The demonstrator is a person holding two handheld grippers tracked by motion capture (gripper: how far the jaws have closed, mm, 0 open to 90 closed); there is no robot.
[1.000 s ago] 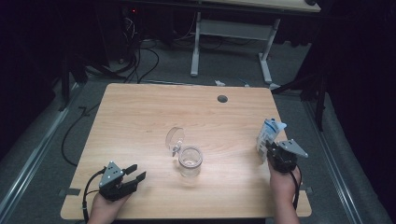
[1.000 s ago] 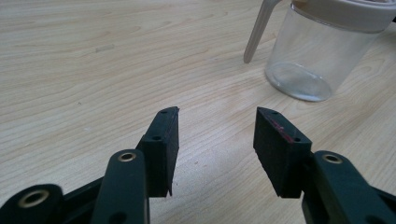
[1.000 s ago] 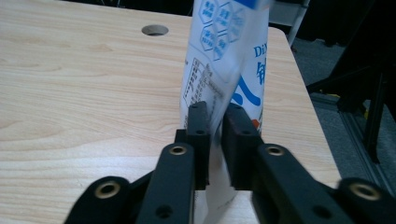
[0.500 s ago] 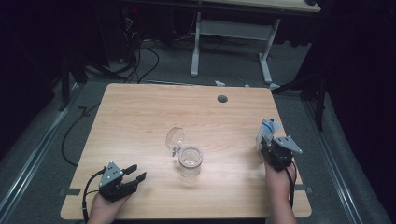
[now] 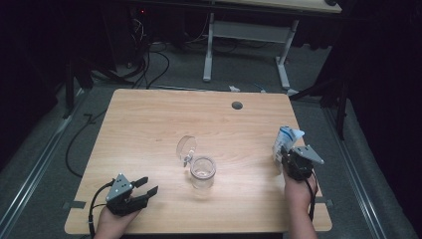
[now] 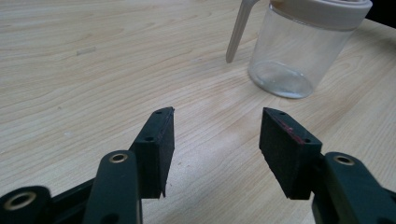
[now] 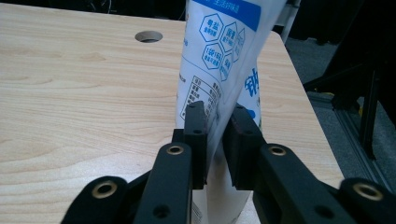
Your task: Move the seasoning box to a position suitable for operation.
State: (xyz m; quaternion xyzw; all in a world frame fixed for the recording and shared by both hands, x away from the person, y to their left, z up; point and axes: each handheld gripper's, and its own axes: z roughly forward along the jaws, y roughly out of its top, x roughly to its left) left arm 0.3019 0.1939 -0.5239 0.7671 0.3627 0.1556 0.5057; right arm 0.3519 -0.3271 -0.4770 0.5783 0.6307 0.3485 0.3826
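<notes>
At the table's right edge, right tongs (image 7: 215, 122) clamped on white pouch (image 7: 223, 65).

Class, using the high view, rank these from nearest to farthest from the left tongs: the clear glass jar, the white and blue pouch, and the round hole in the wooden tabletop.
1. The clear glass jar with its hinged lid open, mid-table, just right of the left tongs.
2. The white and blue pouch, at the right edge, gripped by the right tongs.
3. The round hole in the wooden tabletop, at the far edge. It and the pouch are nearly too close to call.
</notes>
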